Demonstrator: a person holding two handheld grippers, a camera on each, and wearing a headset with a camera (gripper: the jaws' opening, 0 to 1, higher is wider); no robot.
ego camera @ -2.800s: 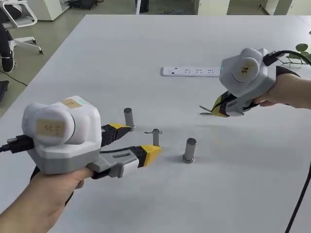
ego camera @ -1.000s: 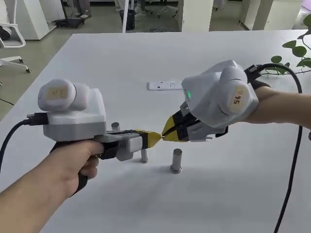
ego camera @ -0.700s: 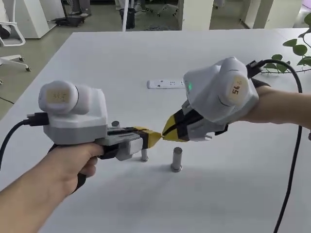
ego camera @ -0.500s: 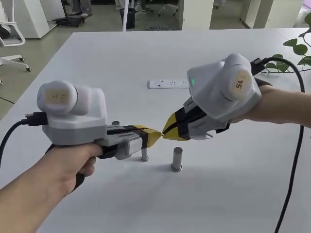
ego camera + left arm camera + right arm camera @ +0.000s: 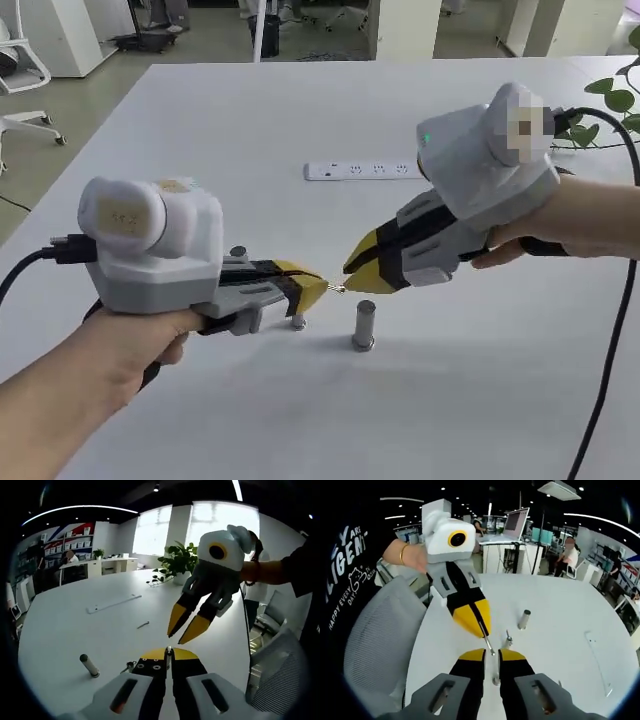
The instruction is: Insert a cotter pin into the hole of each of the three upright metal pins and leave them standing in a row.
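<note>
Table: a white top (image 5: pixel 300 120) ran far beyond the left tongs (image 5: pixel 325 288) and the right tongs (image 5: pixel 352 275).
Floor: grey-green (image 5: pixel 90 100), past the table's far edge, beyond the left tongs.
Office chair: white (image 5: pixel 25 60), well off to the left tongs' outer side.
Plant: green leaves (image 5: pixel 615 110) at the table edge behind the right tongs.
Windows: tall bright panes (image 5: pixel 150 530) lay ahead of the left tongs.
Shelves: stacked with white boxes (image 5: pixel 70 532).
Ceiling: dark, with a curved light strip (image 5: pixel 75 507).
Mesh chair: grey (image 5: pixel 375 630), left of the right tongs.
</note>
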